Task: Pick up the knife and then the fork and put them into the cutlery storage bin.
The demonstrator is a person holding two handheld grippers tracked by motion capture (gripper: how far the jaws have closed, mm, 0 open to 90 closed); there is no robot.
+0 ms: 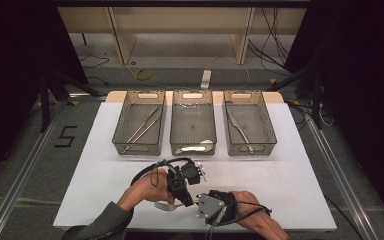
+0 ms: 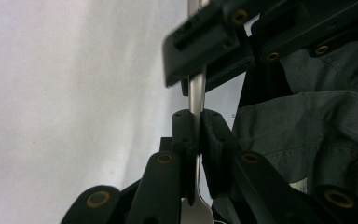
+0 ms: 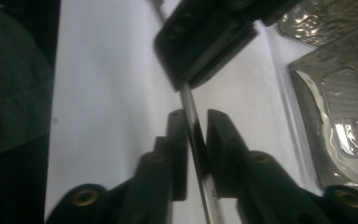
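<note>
A metal fork [image 1: 164,205] lies near the front edge of the white mat, its tines pointing left in the high view. My left gripper [image 1: 184,200] reaches down onto its handle from behind and is shut on it; in the left gripper view the handle [image 2: 196,93] runs up between the closed jaws [image 2: 196,116], with the tines at the bottom. My right gripper [image 1: 196,202] comes in from the right and is shut on the same handle [image 3: 189,100], its jaws [image 3: 196,116] just below the other gripper's jaws.
Three see-through bins stand in a row at the back of the white mat [image 1: 290,175]. The left bin [image 1: 138,148] holds long thin metal utensils, the middle bin [image 1: 193,148] a pale utensil, the right bin [image 1: 250,148] a knife. A sleeve lies by the front edge.
</note>
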